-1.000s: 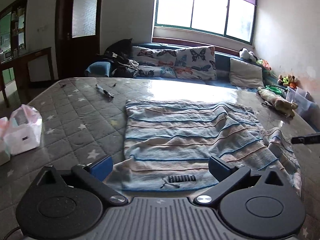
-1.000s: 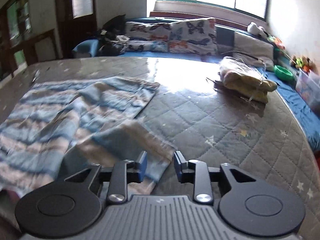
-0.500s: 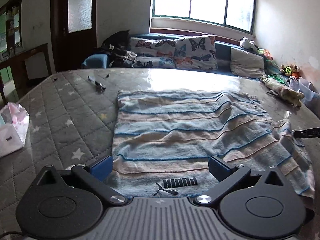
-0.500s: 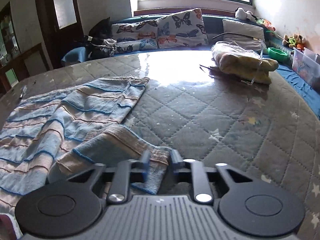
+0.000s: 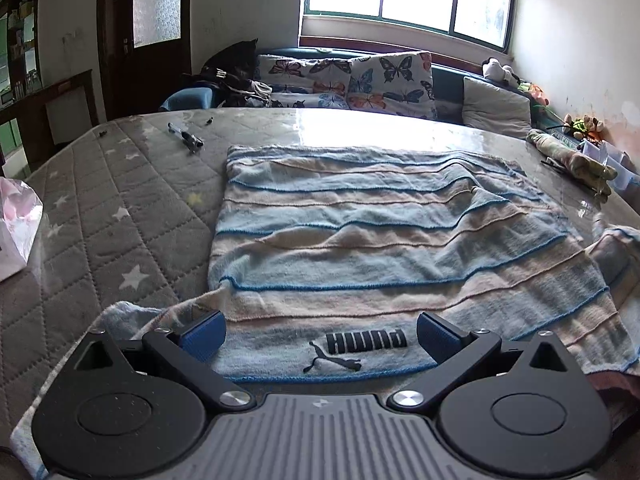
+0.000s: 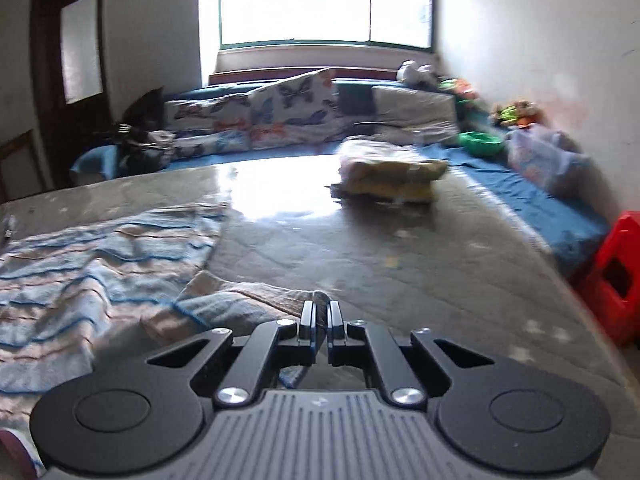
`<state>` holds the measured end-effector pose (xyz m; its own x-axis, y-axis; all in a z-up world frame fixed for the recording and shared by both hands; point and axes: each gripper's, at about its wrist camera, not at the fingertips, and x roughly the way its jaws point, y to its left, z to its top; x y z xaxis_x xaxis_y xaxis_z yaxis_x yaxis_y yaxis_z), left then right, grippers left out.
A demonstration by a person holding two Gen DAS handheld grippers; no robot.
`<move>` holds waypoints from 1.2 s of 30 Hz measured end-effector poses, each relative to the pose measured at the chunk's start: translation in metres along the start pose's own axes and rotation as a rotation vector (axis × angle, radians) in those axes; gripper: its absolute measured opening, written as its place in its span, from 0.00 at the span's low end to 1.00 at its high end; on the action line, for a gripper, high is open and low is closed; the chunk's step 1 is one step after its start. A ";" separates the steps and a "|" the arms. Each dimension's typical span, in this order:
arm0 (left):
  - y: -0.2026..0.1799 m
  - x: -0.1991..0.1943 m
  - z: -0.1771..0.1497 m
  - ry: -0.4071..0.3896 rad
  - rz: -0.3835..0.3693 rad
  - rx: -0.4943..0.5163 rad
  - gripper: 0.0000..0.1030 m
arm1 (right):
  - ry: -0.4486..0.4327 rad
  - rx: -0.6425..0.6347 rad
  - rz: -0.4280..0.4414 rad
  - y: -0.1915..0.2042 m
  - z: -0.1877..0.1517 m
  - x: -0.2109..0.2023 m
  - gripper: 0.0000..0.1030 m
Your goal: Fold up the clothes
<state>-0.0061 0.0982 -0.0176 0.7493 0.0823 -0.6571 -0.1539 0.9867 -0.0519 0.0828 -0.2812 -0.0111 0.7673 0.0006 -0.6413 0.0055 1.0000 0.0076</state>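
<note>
A blue and beige striped top (image 5: 384, 240) lies spread flat on the grey quilted mattress (image 5: 120, 208), its black logo near the hem closest to me. My left gripper (image 5: 320, 336) hovers wide open over that near hem, nothing between its blue pads. In the right wrist view the same striped top (image 6: 100, 280) stretches to the left, and my right gripper (image 6: 321, 320) is shut on a bunched sleeve end, lifting it slightly off the mattress (image 6: 420, 272).
A folded yellowish garment (image 6: 392, 176) rests at the mattress's far right. Small dark objects (image 5: 186, 138) lie far left. A white and pink plastic bag (image 5: 18, 224) sits at the left edge. Butterfly pillows (image 5: 360, 84) line the back. A red stool (image 6: 616, 276) stands right of the bed.
My right gripper closed on the sleeve end and raised it. My left gripper came nearer the hem, which now shows the logo larger between its open fingers.
</note>
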 end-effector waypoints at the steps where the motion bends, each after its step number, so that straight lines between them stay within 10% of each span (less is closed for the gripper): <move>1: 0.000 0.001 -0.001 0.001 -0.003 0.000 1.00 | -0.005 0.007 -0.018 -0.003 -0.002 -0.004 0.04; 11: -0.001 0.001 -0.005 -0.010 -0.002 0.035 1.00 | 0.054 0.082 -0.142 -0.032 -0.034 -0.021 0.06; 23: -0.003 0.003 -0.006 -0.014 0.009 0.050 1.00 | 0.034 -0.106 0.151 0.043 0.014 -0.001 0.10; 36: -0.003 0.003 -0.006 -0.016 0.010 0.053 1.00 | 0.075 -0.070 0.108 0.030 0.008 0.039 0.10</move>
<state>-0.0075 0.0947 -0.0242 0.7580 0.0945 -0.6454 -0.1277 0.9918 -0.0048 0.1178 -0.2514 -0.0300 0.7112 0.1060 -0.6950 -0.1207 0.9923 0.0278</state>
